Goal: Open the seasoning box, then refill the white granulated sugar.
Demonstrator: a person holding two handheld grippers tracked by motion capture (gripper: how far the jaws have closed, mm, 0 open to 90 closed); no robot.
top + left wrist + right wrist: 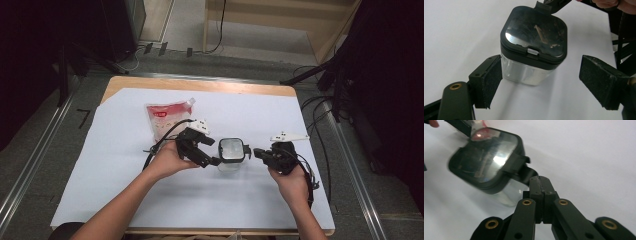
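Clear square jar (529, 72) — glossy black lid (536, 35)

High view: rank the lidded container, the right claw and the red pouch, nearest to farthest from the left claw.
1. Lidded container, right beside the left claw.
2. Right claw, past the container's far side.
3. Red pouch, up the table behind the left hand.
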